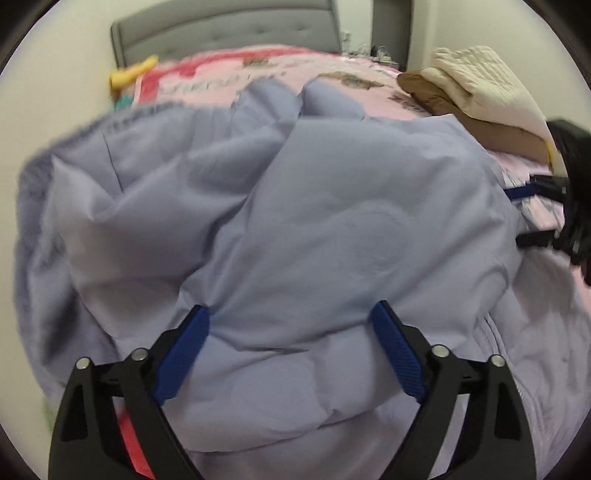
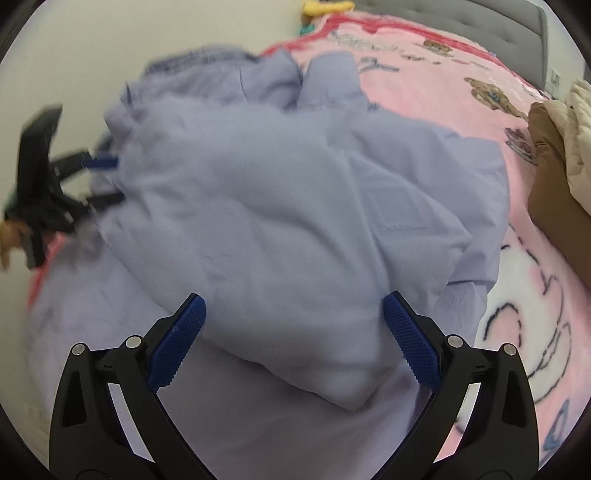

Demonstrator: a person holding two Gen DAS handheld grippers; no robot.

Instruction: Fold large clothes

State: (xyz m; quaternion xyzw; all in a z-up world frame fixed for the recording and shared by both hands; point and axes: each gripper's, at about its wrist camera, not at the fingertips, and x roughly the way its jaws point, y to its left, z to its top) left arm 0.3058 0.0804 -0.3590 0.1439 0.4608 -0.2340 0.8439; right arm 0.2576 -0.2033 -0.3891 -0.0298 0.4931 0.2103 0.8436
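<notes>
A large lavender garment [image 1: 295, 221] lies bunched on the pink bed and fills both views [image 2: 288, 206]. My left gripper [image 1: 291, 321] is open, its blue pads straddling a fold of the cloth at the near edge. My right gripper [image 2: 293, 310] is open too, its pads on either side of a thick folded bulge. The right gripper shows at the right edge of the left wrist view [image 1: 532, 214], beside the garment's right side. The left gripper shows at the left of the right wrist view [image 2: 103, 177], blurred, against the garment's left side.
A pink printed blanket [image 2: 461, 122] covers the bed. Folded cream [image 1: 487, 85] and brown [image 1: 480, 122] textiles are stacked at the right. A grey padded headboard [image 1: 229, 33] and a yellow toy [image 1: 129, 74] stand at the far end. A white wall runs along the left.
</notes>
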